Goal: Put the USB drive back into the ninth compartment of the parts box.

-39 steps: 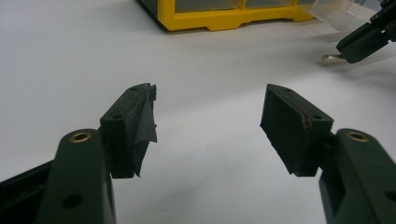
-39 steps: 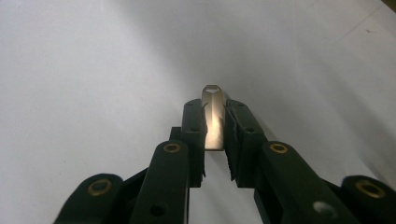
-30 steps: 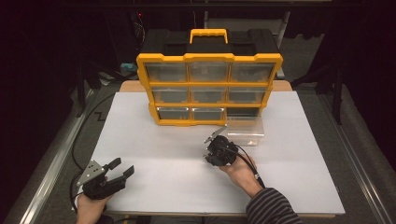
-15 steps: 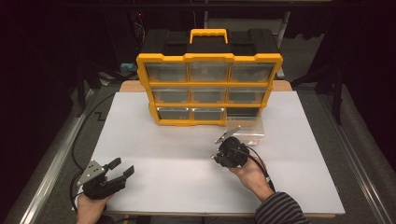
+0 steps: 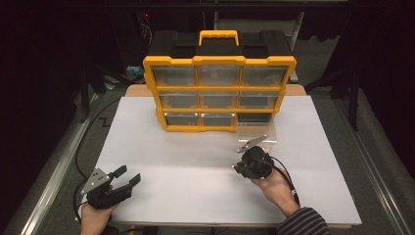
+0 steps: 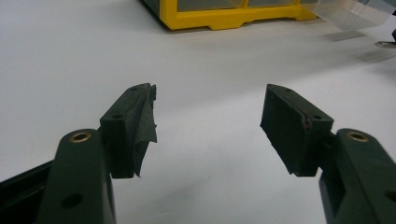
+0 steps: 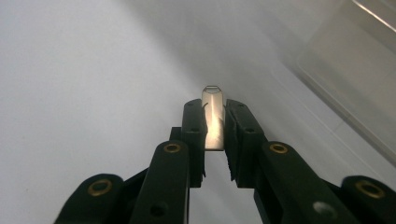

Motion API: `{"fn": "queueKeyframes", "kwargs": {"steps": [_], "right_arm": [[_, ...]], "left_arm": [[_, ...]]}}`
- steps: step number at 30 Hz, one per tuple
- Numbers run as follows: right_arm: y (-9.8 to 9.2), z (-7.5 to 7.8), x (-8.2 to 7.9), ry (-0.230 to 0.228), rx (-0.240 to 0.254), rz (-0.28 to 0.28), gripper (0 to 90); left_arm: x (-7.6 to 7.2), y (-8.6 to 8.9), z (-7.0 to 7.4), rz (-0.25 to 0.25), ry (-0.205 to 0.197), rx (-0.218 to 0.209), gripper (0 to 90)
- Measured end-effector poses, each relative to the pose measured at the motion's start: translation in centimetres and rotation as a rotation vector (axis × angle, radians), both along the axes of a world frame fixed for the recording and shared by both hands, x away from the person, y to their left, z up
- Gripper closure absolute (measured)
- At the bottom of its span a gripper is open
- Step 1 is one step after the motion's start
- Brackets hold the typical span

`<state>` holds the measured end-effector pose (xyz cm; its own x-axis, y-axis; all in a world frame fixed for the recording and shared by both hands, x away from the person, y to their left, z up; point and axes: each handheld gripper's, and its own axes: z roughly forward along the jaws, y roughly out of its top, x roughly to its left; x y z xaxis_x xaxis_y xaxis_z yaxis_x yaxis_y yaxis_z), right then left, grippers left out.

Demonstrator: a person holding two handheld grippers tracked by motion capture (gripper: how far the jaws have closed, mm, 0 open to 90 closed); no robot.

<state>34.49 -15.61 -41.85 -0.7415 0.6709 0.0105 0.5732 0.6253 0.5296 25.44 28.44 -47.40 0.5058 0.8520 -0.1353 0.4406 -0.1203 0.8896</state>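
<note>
Metal strip [image 7: 213, 120]: I see it clamped flat between the right hand-held gripper [image 7: 214, 122], above the white counter [image 5: 195, 166].
Clear drawer [image 5: 257, 133]: out on the counter, just beyond that gripper, before the yellow organiser [image 5: 219, 90].
Left hand-held gripper [image 6: 208, 122]: jaws apart, nothing between them.

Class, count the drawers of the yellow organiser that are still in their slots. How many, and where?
8: three in the top row, three in the middle row, two in the bottom row. The bottom-right slot is empty.
</note>
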Motion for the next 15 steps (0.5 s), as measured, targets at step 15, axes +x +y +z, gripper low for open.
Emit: {"fn": "queueKeyframes", "kwargs": {"steps": [15], "right_arm": [[-2.3, 0.2, -0.5, 0.002, 0.038, -0.045, 79.3]], "left_arm": [[0.1, 0.1, 0.0, 0.006, 0.002, -0.005, 35.5]]}}
